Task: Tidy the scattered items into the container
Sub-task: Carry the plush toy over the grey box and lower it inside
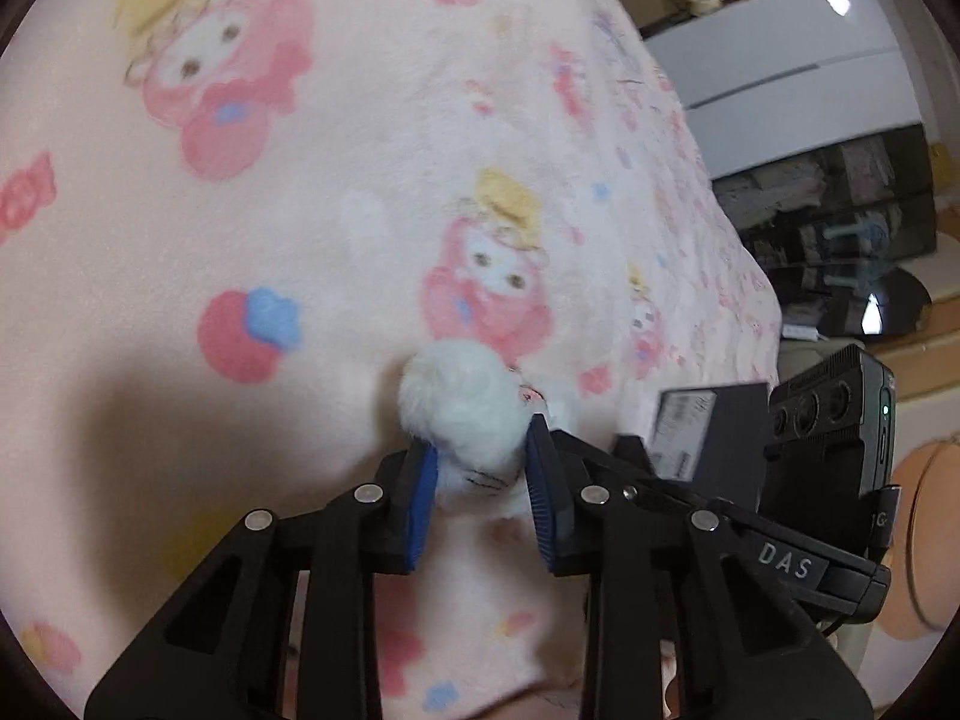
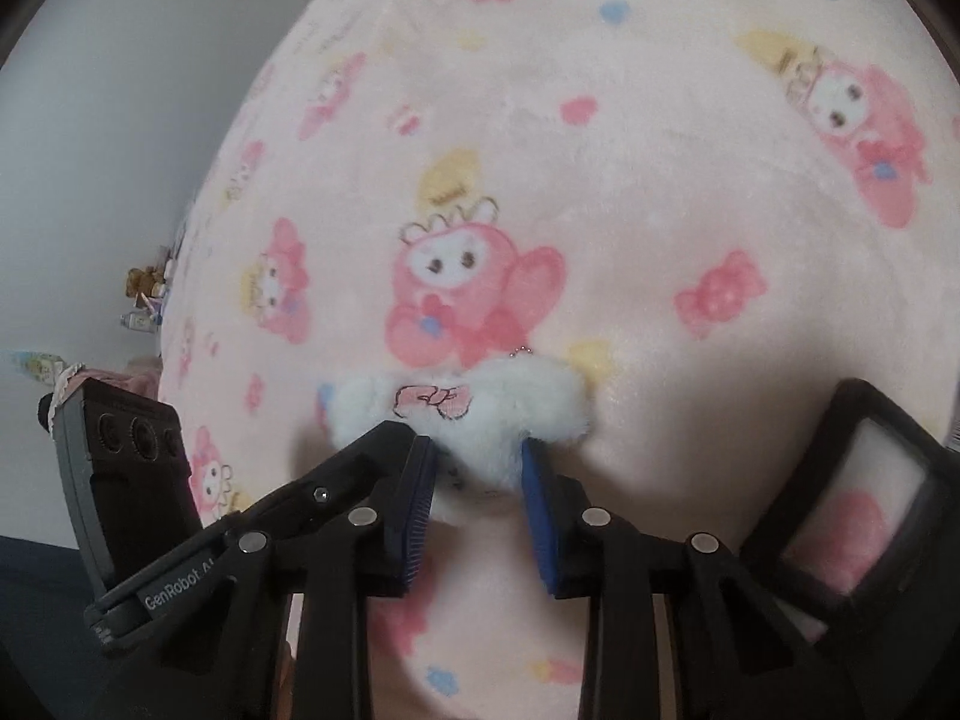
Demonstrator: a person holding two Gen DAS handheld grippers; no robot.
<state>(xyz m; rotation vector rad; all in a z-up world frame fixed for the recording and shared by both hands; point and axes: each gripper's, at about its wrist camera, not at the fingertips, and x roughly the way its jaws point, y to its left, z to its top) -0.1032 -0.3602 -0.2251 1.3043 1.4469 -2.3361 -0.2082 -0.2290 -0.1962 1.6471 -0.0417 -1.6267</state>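
Plush toy (image 2: 462,414) sits low in both views, its long axis crosswise, gripped between the jaws of left gripper (image 1: 480,492) and right gripper (image 2: 477,492) alike.

Pink cartoon blanket and the room's edges

A fleecy blanket (image 1: 336,192) printed with pink characters fills both views; a white cabinet (image 1: 780,72) sits at two o'clock, dark shelves (image 1: 840,210) at three, and small figurines (image 2: 144,294) at nine.

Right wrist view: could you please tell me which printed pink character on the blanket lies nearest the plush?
The large central character, just above the plush, its print nearly meeting the fur. The others lie far left and upper right.
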